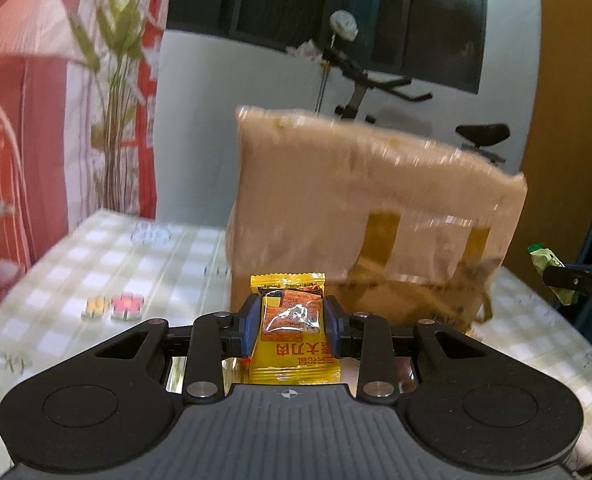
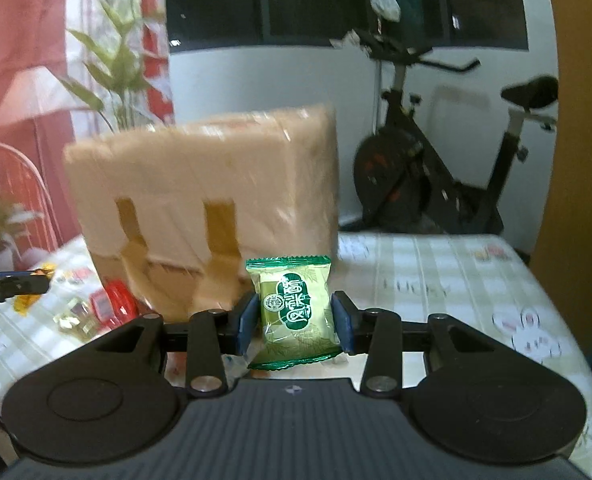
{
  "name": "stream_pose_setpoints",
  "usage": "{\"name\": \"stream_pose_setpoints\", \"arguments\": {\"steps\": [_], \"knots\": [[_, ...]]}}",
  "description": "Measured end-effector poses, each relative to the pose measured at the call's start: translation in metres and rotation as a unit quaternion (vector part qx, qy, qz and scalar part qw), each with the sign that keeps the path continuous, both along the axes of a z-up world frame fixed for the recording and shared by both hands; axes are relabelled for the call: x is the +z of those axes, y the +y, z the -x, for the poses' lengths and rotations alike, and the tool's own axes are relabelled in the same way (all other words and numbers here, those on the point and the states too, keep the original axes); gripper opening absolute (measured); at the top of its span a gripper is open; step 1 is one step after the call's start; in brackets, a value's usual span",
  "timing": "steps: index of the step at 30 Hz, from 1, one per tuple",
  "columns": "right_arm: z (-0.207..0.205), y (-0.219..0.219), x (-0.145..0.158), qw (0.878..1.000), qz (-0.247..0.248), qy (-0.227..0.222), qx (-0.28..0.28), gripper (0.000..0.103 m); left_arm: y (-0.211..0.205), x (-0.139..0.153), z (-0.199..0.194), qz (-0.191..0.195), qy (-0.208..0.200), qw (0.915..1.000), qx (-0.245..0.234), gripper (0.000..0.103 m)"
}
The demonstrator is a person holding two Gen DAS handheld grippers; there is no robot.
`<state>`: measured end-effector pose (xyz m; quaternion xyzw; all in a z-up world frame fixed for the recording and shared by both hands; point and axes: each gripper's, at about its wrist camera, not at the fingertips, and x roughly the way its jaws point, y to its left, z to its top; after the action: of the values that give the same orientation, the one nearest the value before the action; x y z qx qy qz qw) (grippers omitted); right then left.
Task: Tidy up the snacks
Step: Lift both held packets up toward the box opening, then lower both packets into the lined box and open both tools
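Over on the left side, the left gripper point(image 1: 289, 326) is clamped on one yellow snack packet point(image 1: 289, 332), squeezing it at both sides around its middle, and the packet is up in the air above the checked tablecloth point(image 1: 107, 256). It looks very light, a little pillow of thin shiny wrap with something small and maybe crumbly inside, so a soft squeeze on the fat middle seems best. The crimped ends look too thin and slippery to hold well. In the middle stands one big brown cardboard box point(image 1: 376, 216), taped up, and it looks stiff. I cannot see from here whether its top is open. Low beside the box in the right wrist view lie a few more small packets point(image 2: 95, 308), one red and one or two yellowish ones, too blurry to count for sure. On the right, the right gripper point(image 2: 296, 320) is clamped on one green snack packet point(image 2: 293, 312) the same way, by its sides, also lifted off the table. So two packets are held, one in each gripper.
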<state>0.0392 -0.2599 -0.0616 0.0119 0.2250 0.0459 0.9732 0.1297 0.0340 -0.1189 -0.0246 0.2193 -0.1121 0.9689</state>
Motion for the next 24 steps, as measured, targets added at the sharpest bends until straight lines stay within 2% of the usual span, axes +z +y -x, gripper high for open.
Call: {"name": "stream_pose_setpoints", "arguments": {"steps": [13,18,22,24], "knots": [[-0.002,0.03,0.07,0.993,-0.002,-0.098,0.064,0.043,-0.022,0.079,-0.016,0.006,-0.096,0.9948,-0.033,0.035],[-0.027,0.042,0.095,0.989,0.003,-0.115,0.091,0.042,-0.033,0.102,-0.055,0.02,-0.095,0.9944,-0.043,0.035],[-0.078,0.055,0.102,0.989,0.009,-0.1,0.113,0.042,-0.042,0.108,-0.096,0.016,-0.077,0.9961,-0.04,0.035],[-0.105,0.065,0.102,0.988,0.031,-0.089,0.119,0.042,-0.045,0.108,-0.113,0.009,-0.069,0.9969,-0.036,0.035]]}}
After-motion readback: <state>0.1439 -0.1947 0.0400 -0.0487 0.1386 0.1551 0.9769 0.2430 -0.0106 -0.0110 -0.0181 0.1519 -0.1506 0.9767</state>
